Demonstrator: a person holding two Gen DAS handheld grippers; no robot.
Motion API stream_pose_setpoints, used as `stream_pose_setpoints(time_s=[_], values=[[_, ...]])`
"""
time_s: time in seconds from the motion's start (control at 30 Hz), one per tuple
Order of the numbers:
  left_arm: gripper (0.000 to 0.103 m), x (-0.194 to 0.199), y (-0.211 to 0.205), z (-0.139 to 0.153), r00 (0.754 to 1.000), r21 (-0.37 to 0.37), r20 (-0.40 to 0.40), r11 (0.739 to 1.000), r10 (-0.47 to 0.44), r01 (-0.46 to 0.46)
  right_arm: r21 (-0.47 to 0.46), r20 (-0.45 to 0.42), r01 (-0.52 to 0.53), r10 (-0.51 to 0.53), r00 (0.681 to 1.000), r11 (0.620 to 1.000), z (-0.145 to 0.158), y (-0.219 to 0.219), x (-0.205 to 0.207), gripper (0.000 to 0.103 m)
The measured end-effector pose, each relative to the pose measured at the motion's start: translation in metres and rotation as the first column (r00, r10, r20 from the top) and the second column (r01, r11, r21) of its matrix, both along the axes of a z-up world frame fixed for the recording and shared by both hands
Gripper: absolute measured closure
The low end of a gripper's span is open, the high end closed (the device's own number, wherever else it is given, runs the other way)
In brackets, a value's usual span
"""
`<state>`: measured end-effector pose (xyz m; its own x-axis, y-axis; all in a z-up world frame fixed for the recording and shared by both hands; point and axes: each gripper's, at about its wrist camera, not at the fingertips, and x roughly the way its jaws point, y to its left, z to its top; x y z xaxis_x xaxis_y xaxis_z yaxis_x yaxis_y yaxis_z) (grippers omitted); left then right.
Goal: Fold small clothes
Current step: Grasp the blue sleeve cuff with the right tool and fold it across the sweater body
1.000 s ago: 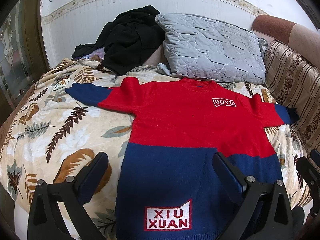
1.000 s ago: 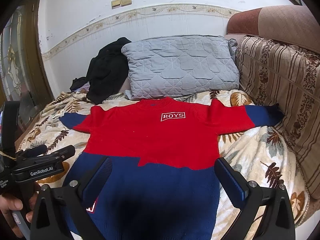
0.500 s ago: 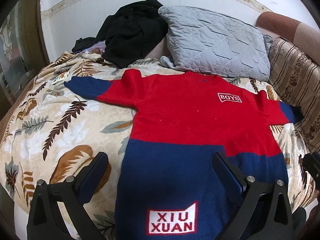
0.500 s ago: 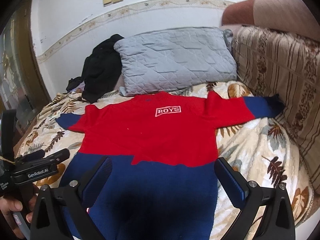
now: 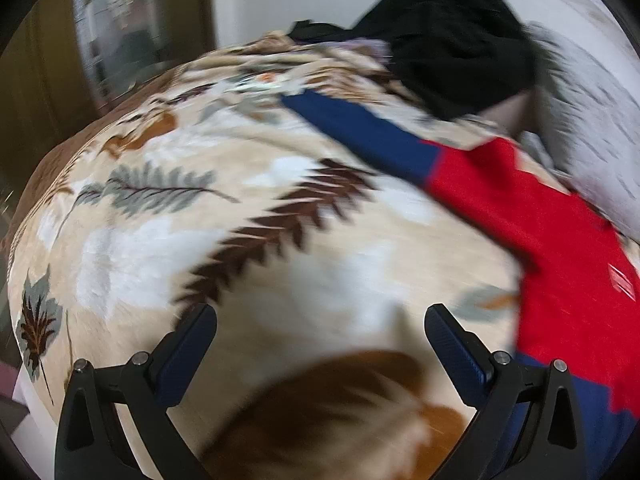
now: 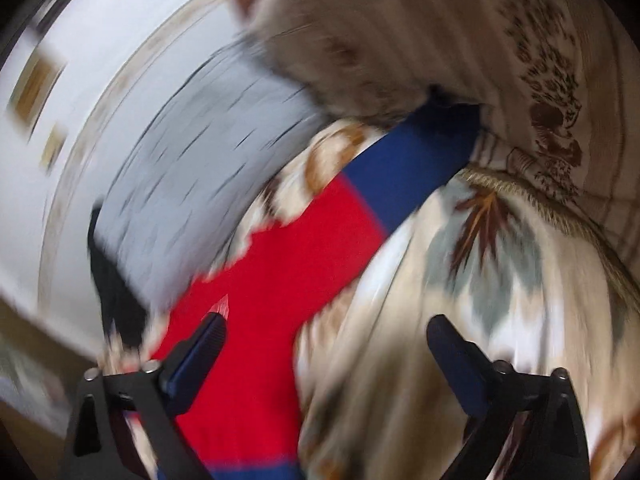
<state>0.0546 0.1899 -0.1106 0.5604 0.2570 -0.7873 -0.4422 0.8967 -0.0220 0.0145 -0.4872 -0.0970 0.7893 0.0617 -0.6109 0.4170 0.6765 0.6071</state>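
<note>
The sweater (image 5: 552, 240) lies spread on the blanket (image 5: 240, 240), the pillow (image 6: 192, 200) behind it.

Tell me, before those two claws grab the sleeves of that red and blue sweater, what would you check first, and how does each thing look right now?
1. Left gripper empty, jaws apart: ok.
2. Right gripper empty: ok; its jaws are closing a little with nothing between them.
3. Left sleeve lying flat on the blanket: ok.
4. Right sleeve reachable: ok, though its cuff meets the sofa cushion.
5. Left gripper lined up on its sleeve: not ok; only blanket lies under it.
6. Pictures sharp enough to aim: not ok; both views are blurred.
</note>
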Motion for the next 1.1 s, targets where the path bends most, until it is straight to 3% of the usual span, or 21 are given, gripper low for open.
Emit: stream_pose_setpoints(time_s=[0.07,0.17,0.27,0.4,0.43,0.47,0.5,0.53,0.67,0.73,0.8,0.9,0.93,0.97,1.0,1.03,1.07,1.1], values=[[0.000,0.003,0.012,-0.012,1.000,-0.005,-0.022,1.000,0.023,-0.023,0.049,-0.035,0.086,-0.084,0.996,0.995,-0.014,-0.033,0.025,0.029],[0.000,0.004,0.015,-0.022,1.000,0.010,-0.023,1.000,0.020,-0.020,0.103,-0.108,0.171,-0.160,0.981,0.980,-0.039,-0.064,0.055,0.029],[0.000,0.005,0.016,-0.026,1.000,0.023,-0.026,1.000,0.009,-0.009,0.177,-0.111,0.224,-0.207,0.972,0.958,-0.056,-0.082,0.071,0.029],[0.000,0.006,0.015,-0.026,1.000,0.023,-0.030,1.000,0.010,-0.009,0.131,-0.122,0.272,-0.256,0.959,0.953,-0.059,-0.093,0.091,0.035],[0.000,0.008,0.015,-0.027,0.999,0.023,-0.031,1.000,0.010,-0.009,0.090,-0.147,0.280,-0.265,0.953,0.956,-0.057,-0.095,0.098,0.057],[0.000,0.008,0.016,-0.027,1.000,0.021,-0.029,1.000,0.009,-0.009,0.052,-0.180,0.283,-0.269,0.946,0.958,-0.056,-0.097,0.105,0.073],[0.000,0.006,0.015,-0.026,1.000,0.020,-0.028,1.000,0.009,-0.008,0.036,-0.186,0.273,-0.262,0.947,0.961,-0.053,-0.098,0.108,0.076],[0.000,0.006,0.015,-0.026,1.000,0.019,-0.027,1.000,0.009,-0.008,-0.029,-0.196,0.257,-0.258,0.946,0.966,-0.043,-0.093,0.115,0.086],[0.000,0.007,0.014,-0.027,1.000,0.033,-0.030,0.999,0.010,-0.009,-0.344,-0.075,0.116,-0.150,0.986,0.932,0.037,-0.027,0.135,0.092],[0.000,0.006,0.014,-0.027,1.000,0.031,-0.027,0.999,0.010,-0.009,-0.463,0.021,0.015,-0.006,1.000,0.886,0.082,0.041,0.142,0.092],[0.000,0.006,0.014,-0.027,1.000,0.027,-0.026,1.000,0.010,-0.009,-0.543,0.074,-0.094,0.159,0.985,0.835,0.107,0.117,0.143,0.092],[0.000,0.006,0.015,-0.026,1.000,0.026,-0.026,1.000,0.009,-0.008,-0.605,-0.015,-0.322,0.394,0.919,0.729,0.086,0.233,0.149,0.085],[0.000,0.006,0.015,-0.026,1.000,0.025,-0.025,1.000,0.009,-0.008,-0.583,-0.060,-0.400,0.454,0.889,0.707,0.061,0.264,0.151,0.063],[0.000,0.005,0.015,-0.026,1.000,0.021,-0.024,1.000,0.008,-0.007,-0.561,-0.110,-0.461,0.490,0.865,0.688,0.031,0.289,0.150,0.015],[0.000,0.005,0.016,-0.026,1.000,0.019,-0.023,1.000,0.007,-0.007,-0.538,-0.152,-0.506,0.514,0.845,0.674,0.008,0.304,0.148,0.003],[0.000,0.004,0.016,-0.026,1.000,0.015,-0.020,1.000,0.006,-0.006,-0.500,-0.200,-0.558,0.539,0.818,0.662,-0.019,0.315,0.143,0.004],[0.000,0.004,0.016,-0.026,1.000,0.012,-0.018,1.000,0.006,-0.006,-0.445,-0.216,-0.587,0.555,0.804,0.677,-0.037,0.315,0.137,0.004],[0.000,0.004,0.016,-0.026,1.000,0.014,-0.018,1.000,0.006,-0.006,-0.411,-0.204,-0.580,0.549,0.810,0.703,-0.044,0.310,0.130,0.004]])
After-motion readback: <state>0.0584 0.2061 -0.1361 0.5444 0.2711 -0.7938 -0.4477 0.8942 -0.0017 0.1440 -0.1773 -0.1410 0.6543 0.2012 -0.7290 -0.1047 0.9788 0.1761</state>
